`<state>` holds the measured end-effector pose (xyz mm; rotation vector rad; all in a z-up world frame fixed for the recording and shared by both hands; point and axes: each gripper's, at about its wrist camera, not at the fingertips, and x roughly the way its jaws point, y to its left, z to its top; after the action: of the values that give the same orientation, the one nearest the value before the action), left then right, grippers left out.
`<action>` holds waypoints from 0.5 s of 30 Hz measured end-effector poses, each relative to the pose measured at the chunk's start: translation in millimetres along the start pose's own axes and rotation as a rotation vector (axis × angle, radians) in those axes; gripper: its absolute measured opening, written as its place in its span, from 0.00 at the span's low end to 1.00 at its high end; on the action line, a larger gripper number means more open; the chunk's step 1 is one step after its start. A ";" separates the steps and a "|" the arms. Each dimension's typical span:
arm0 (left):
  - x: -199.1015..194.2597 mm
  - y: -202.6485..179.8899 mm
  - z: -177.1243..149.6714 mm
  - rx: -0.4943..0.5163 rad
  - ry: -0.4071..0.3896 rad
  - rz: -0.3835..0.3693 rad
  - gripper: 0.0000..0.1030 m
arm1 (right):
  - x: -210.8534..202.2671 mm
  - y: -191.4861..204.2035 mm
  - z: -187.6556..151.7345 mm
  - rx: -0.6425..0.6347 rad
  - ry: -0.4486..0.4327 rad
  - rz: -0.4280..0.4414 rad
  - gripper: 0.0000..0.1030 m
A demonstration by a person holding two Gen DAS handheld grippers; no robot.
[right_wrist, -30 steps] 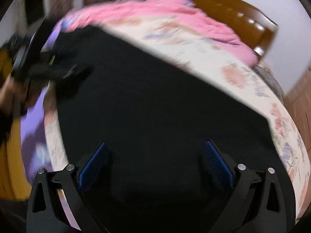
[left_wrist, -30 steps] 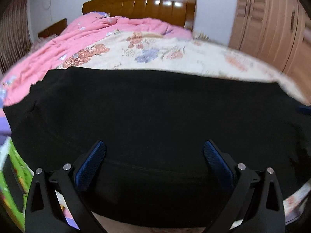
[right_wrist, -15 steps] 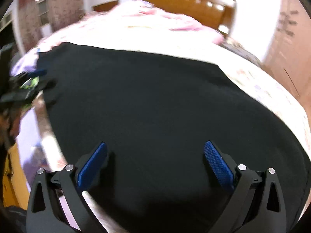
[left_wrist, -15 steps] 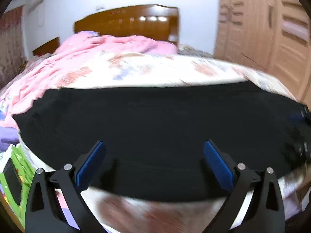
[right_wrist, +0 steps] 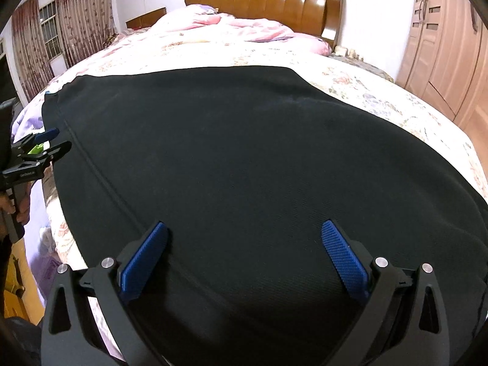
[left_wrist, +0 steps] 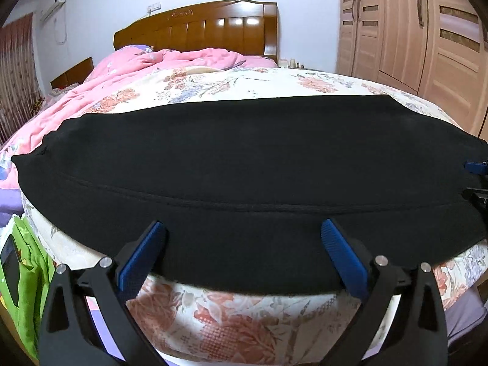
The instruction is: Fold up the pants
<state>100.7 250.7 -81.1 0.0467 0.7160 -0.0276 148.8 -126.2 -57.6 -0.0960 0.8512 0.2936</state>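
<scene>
Left wrist view: my left tongs (left_wrist: 241, 238) hang with their 2 blue pads spread wide, pinching nothing, just above the near edge of the black knit pants (left_wrist: 244, 158), which lie flat across the floral quilted bedspread (left_wrist: 231, 320). My right tongs (right_wrist: 244, 241) are equally spread, empty, with the pants directly ahead and beneath them.
</scene>
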 end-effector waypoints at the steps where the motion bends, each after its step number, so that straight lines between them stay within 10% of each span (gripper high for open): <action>1: 0.1 0.1 -0.2 -0.002 0.000 -0.002 0.99 | -2.4 1.7 0.2 0.009 0.009 -0.011 0.95; 7: -0.9 1.5 -1.3 -0.003 -0.009 -0.007 0.99 | -46.4 -33.5 -33.0 0.089 -0.011 -0.189 0.95; 10: -0.3 2.7 -1.3 -0.005 -0.015 -0.008 0.99 | -57.0 -65.9 -59.3 0.202 -0.050 -0.077 0.94; 15: -18.1 10.5 3.4 -0.033 -0.026 -0.027 0.99 | -67.8 -49.3 -38.1 0.193 -0.038 -0.187 0.94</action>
<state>89.7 261.1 -66.3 0.0049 0.6912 -0.0426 93.5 -195.6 -33.3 0.0101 0.8224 0.0371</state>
